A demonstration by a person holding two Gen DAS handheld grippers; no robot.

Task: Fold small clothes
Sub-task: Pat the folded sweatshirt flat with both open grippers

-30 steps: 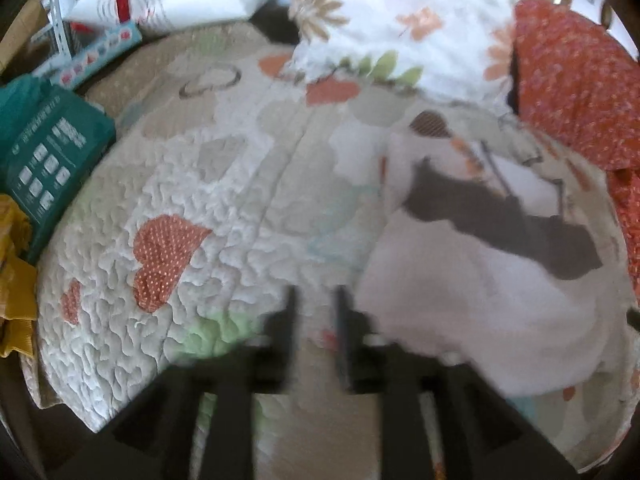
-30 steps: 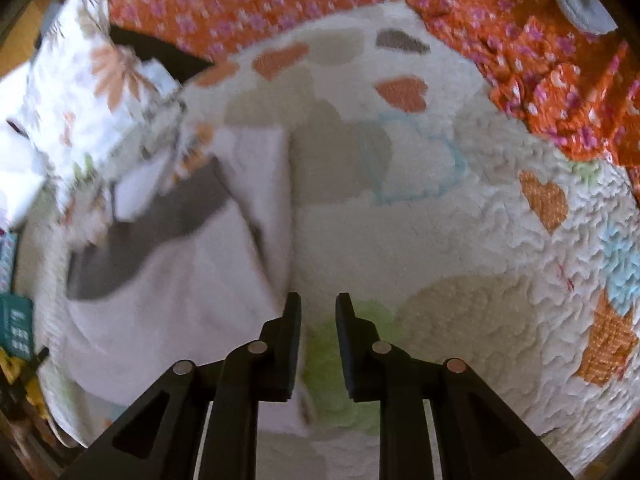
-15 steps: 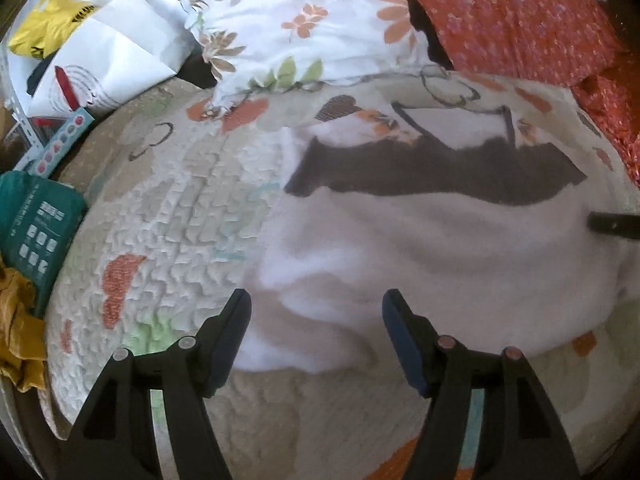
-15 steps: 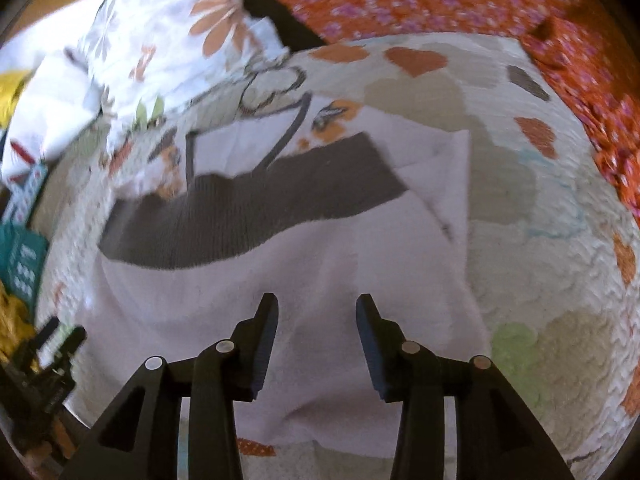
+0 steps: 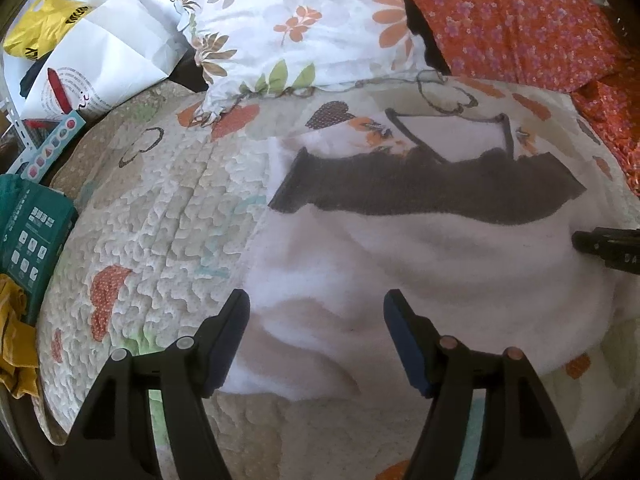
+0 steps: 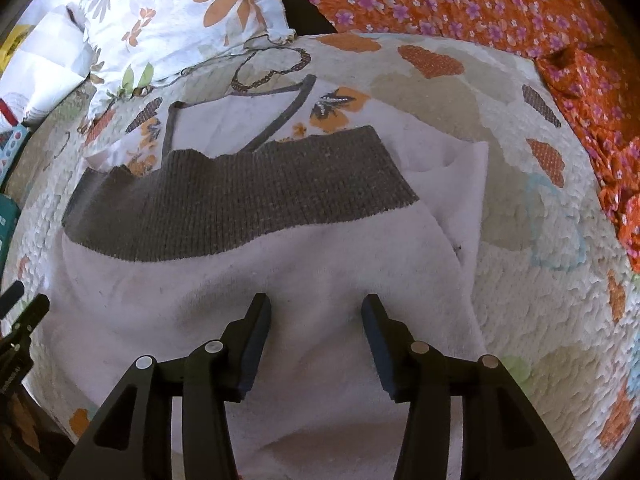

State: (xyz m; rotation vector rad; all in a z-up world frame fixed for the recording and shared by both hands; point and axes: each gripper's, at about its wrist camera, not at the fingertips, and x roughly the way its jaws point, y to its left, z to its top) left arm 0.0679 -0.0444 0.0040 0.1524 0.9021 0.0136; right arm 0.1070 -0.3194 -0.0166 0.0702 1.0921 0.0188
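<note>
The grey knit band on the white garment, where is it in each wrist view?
Left wrist: the grey knit band runs across upper right of centre.
Right wrist: it crosses left of centre, above the tongs.
Shared landmark: the floral pillow behind it.

Setting: home bedroom. Evidence: quilted bedspread [image 5: 168, 216] with heart and leaf patches filling the frame centre; floral pillow [image 5: 296, 28] at top centre; orange flowered bedding [image 5: 508, 20] bunched upper right; white paper bag [image 5: 108, 60] and yellow plastic bag [image 5: 44, 28] piled upper left; green carton [image 5: 32, 236] at left edge.
</note>
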